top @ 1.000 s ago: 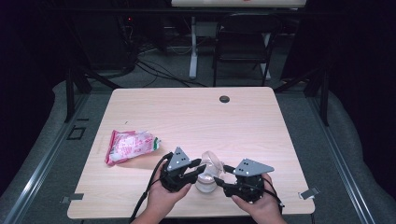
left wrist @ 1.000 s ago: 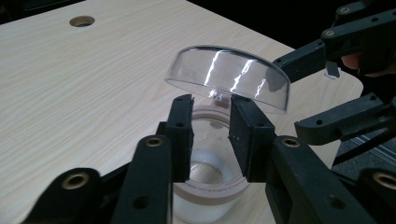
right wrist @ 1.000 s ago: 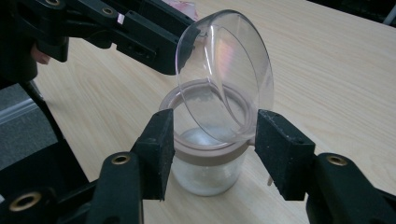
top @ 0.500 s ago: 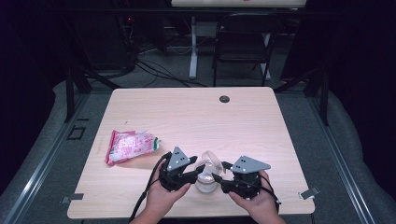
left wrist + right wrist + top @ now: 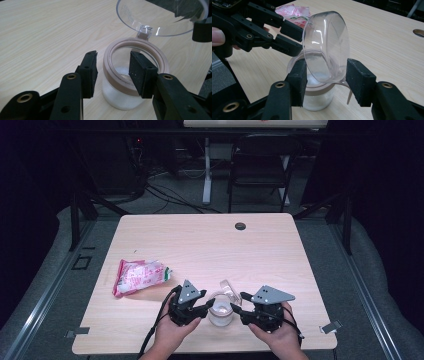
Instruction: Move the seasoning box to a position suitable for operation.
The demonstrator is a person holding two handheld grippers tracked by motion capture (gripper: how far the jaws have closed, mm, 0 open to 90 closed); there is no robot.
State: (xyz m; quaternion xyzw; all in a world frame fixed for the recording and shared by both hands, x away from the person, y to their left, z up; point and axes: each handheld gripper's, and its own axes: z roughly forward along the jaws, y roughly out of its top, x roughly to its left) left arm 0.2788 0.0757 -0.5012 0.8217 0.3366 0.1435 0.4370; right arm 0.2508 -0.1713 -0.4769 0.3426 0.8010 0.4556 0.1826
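Left tool [image 5: 202,309] and right tool [image 5: 239,309] flank a small jar [image 5: 220,315] near the middle of the front edge of the tabletop [image 5: 210,245], high view. The hinged clear lid [image 5: 229,291] stands tipped up behind the jar's mouth. A pink-and-white packet [image 5: 137,276] lies well apart, toward the left edge, and a dark grommet [image 5: 240,226] sits near the rear edge.

Left gripper view: the left tool [image 5: 112,71] has just been opening. Its jaws now stand apart, one pad outside the jar [image 5: 132,82] and the other over its tan rim, with a visible gap on the outer side; nothing is pinched. The jar is clear glass or plastic with a tan ring collar at the mouth and a layer of white powder or grains at the bottom. The lid [image 5: 160,17] is a shallow clear dome joined to the collar by a small clasp.

Right gripper view: the right tool [image 5: 325,80] has just been closing, with the lid [image 5: 325,47] between its jaws. The pads lie just beside the dome's lower edges, and whether they press it cannot be told. The jar [image 5: 318,97] stands below, and the left tool [image 5: 287,37] reaches in from the upper left.

Step in hand, as judged: working the hinged lid of an open jar. The next move calls for a firm hold on the jar body by the left tool while the right tool swings the lid, lest the light jar tip.
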